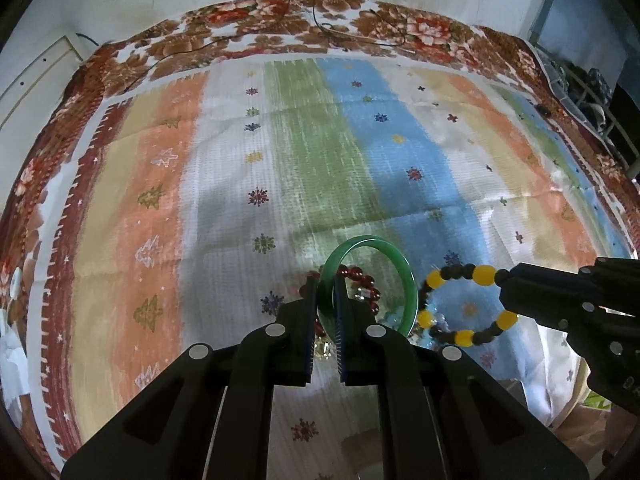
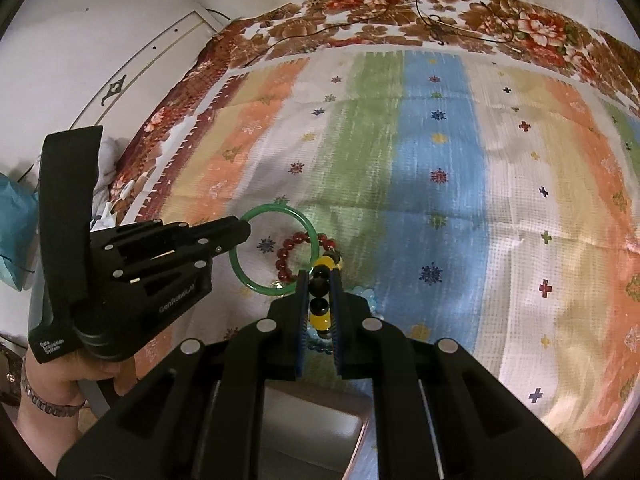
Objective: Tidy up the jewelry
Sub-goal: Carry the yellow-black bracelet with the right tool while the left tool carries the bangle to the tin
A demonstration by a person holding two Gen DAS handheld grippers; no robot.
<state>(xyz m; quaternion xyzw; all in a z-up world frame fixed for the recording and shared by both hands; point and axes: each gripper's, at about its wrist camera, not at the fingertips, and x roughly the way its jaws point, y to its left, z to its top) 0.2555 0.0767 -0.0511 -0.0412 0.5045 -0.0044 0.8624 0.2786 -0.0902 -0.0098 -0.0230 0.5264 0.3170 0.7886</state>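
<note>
Left hand-held gripper [image 1: 325, 292] is pinching the smooth green jade-like bangle [image 1: 406, 280] edge-on, right hand-held gripper [image 2: 320, 280] is clamping the yellow-and-black beaded bracelet [image 1: 466, 304]; glossy bangle's looking ready to slip onto the red bead bracelet [image 2: 292, 248].

My left gripper [image 1: 324, 280] angled down, fingers [image 1: 310, 308] clamped tight. My right gripper [image 2: 319, 280] same pitch, fingers [image 2: 303, 312] pinched. Left hand [image 2: 80, 368] gripping handle, wrist banded.

A glossy green bangle [image 1: 370, 280] hung upright, pinched at its rim, beside a bracelet [image 1: 466, 306] of yellow and dark beads held likewise, while a red bead bracelet [image 2: 298, 254] lay flat on the cloth's [image 2: 440, 208] white stripe, near its front edge.
</note>
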